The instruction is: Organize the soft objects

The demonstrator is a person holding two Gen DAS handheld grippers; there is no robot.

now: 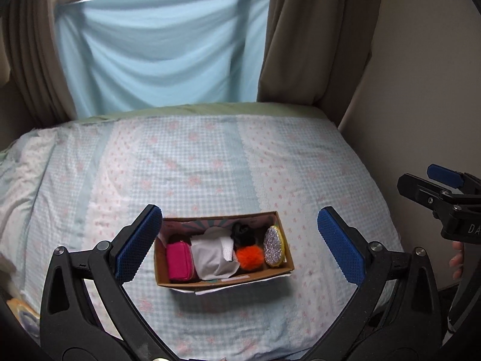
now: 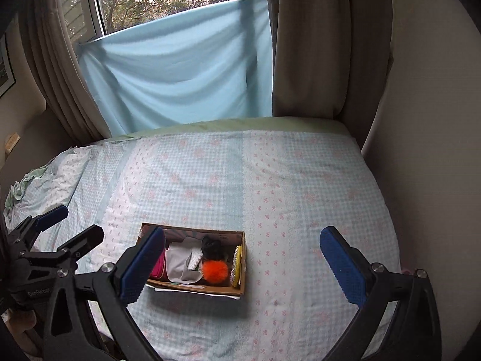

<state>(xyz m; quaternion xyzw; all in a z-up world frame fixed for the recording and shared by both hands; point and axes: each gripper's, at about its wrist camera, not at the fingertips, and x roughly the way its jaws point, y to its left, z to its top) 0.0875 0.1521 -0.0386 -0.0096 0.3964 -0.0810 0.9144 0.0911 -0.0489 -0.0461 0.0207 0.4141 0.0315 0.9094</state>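
A cardboard box sits on the bed and holds a pink pouch, a white cloth, a black fluffy thing, an orange pompom and a glittery oval pad. My left gripper is open and empty, held above and in front of the box. In the right wrist view the box lies left of centre with the orange pompom showing. My right gripper is open and empty, to the right of the box.
The bed has a pale checked cover with pink bows. A light blue sheet hangs over the window, with brown curtains at both sides. A wall runs along the bed's right side.
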